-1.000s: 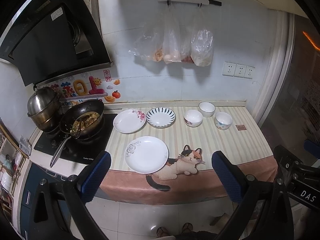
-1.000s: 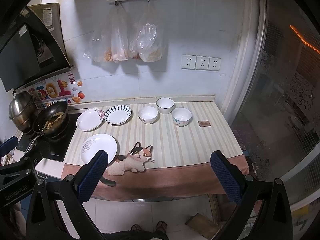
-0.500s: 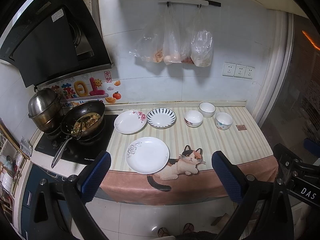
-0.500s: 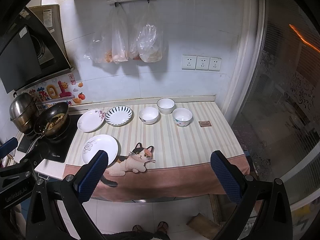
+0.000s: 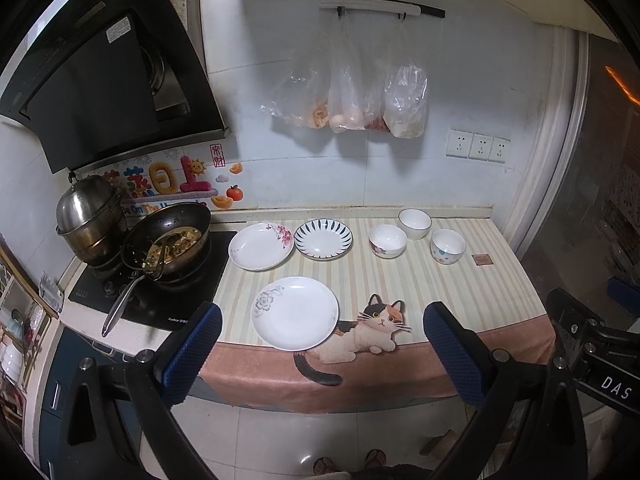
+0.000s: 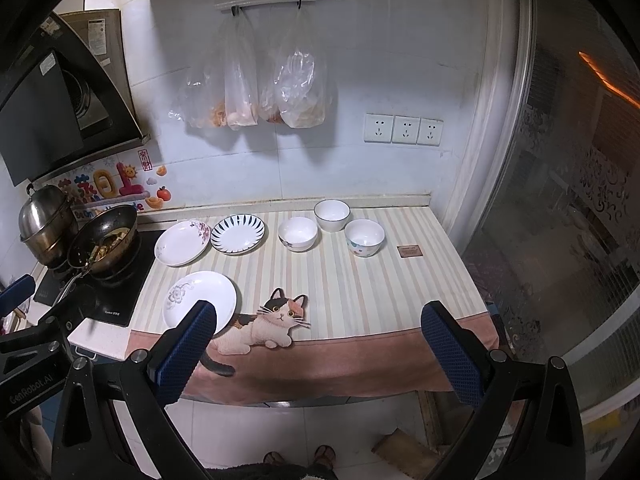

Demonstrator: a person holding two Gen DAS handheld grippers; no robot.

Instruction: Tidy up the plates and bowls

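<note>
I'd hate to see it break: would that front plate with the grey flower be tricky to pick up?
Probably. The plate looks glazed, so likely slippery and fragile. It lies flat and shallow on the cloth, leaving little rim to pinch.

L claw [image 5: 320, 344] & R claw [image 6: 316, 340] wide apart, empty.

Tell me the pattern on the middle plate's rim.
Dark radial stripes on the striped plate, clearest in the left wrist view.

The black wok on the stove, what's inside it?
The wok holds cooked food, yellowish pieces with green bits, and a metal utensil leaning out. What lies under the food is hidden.
</note>
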